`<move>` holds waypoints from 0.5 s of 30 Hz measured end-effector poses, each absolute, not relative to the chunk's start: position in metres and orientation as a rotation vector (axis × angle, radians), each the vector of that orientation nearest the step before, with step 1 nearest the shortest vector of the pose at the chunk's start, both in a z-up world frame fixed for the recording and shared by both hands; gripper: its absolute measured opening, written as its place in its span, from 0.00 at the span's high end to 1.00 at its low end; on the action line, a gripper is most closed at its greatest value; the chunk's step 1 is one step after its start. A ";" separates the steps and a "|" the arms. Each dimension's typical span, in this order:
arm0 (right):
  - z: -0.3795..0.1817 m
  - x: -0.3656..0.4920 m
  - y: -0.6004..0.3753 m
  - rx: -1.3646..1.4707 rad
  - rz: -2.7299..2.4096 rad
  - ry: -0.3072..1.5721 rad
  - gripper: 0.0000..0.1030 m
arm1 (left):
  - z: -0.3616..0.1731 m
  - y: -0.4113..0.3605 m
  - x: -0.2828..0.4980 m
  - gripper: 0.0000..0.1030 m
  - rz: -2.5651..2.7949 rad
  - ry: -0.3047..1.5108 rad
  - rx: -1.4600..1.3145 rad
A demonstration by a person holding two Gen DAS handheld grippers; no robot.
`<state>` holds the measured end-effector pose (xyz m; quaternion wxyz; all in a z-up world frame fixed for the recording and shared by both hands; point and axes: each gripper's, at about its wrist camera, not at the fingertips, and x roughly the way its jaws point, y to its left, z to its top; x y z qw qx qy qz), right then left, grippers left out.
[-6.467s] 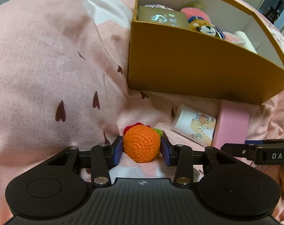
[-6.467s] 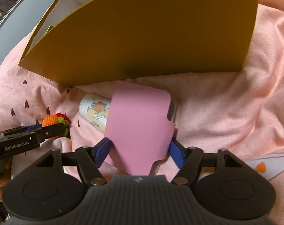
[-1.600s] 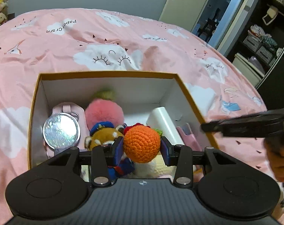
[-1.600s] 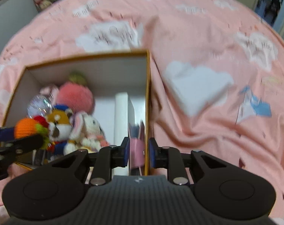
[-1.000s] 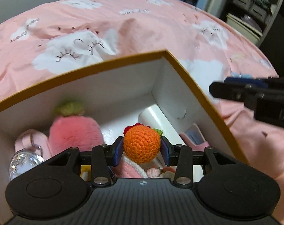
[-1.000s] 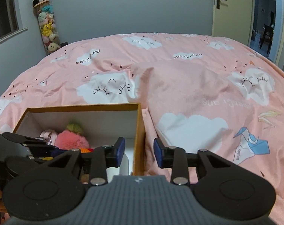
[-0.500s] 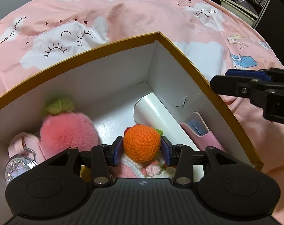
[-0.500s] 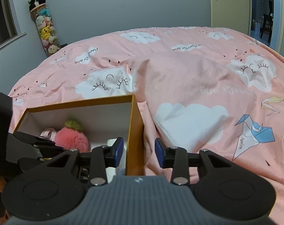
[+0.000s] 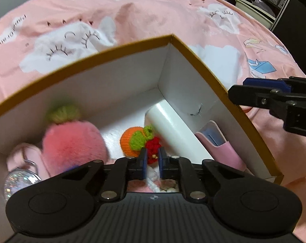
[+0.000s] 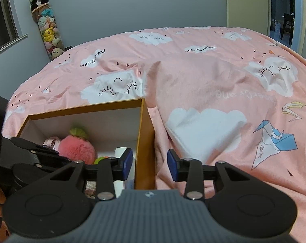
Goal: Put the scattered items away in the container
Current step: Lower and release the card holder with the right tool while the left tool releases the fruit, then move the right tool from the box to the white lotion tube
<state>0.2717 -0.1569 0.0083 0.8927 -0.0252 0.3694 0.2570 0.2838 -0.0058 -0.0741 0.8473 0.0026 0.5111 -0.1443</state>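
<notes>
The orange crochet ball [image 9: 130, 139] with its green and red trim lies loose on the floor of the yellow box [image 9: 193, 56], beside a white tube [image 9: 171, 125]. My left gripper [image 9: 153, 160] hangs over the box interior just above the ball, jaws shut with nothing held; the red trim shows beyond the narrow gap. A pink pouch [image 9: 219, 141] leans against the right inner wall. My right gripper [image 10: 150, 163] is open and empty, its fingers either side of the box's right wall [image 10: 145, 141] from above.
Inside the box are also a pink plush strawberry [image 9: 72, 143] and a glittery round mirror [image 9: 19, 180]. The box sits on a pink cloud-print bed cover [image 10: 213, 81]. A tall jar of plush toys [image 10: 48, 30] stands by the far wall.
The orange crochet ball has left the left jaws and dropped onto the box floor. The left jaws have gone from holding it to shut. The right gripper has barely shifted.
</notes>
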 end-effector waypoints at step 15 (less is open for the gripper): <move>0.017 0.250 -0.156 -0.059 0.597 0.708 0.59 | -0.026 0.002 0.234 0.76 -0.215 0.912 0.047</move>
